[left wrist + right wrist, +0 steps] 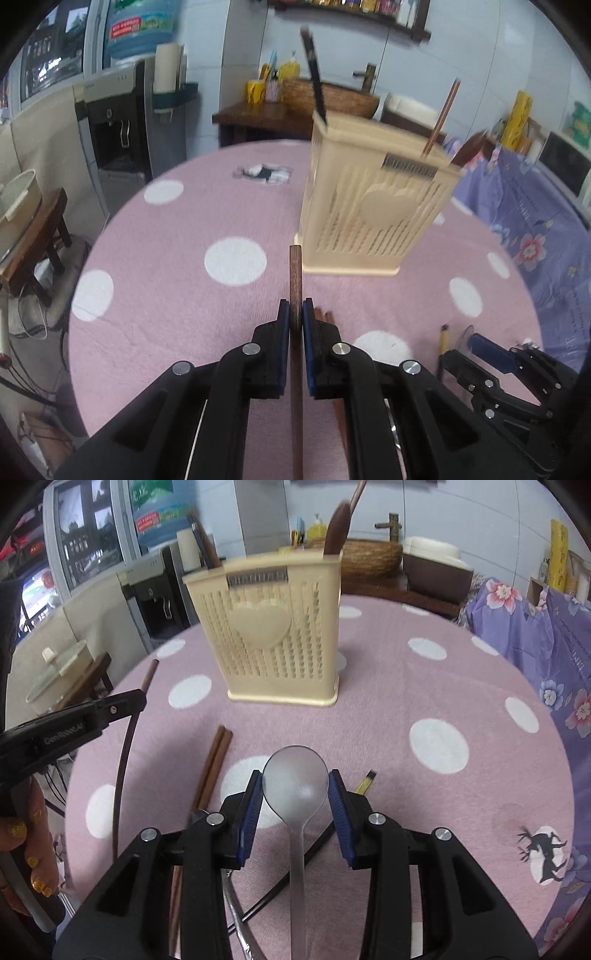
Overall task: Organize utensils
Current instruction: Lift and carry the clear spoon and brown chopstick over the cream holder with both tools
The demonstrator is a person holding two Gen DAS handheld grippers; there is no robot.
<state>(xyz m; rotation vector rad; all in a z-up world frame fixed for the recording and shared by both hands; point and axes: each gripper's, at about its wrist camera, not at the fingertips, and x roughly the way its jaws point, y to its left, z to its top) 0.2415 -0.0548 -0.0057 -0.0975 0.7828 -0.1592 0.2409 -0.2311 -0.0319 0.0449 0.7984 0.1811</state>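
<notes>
Left gripper [294, 317] pinches a brown chopstick [295, 280] just short of the cream holder [373, 206]; right gripper [295, 794] clamps a clear spoon [295, 775], bare pink tablecloth [388, 686] between spoon and holder.

I see a brown chopstick [295, 273] and a clear spoon [295, 786] (both gripped) before the slotted cream holder [275, 635].
</notes>
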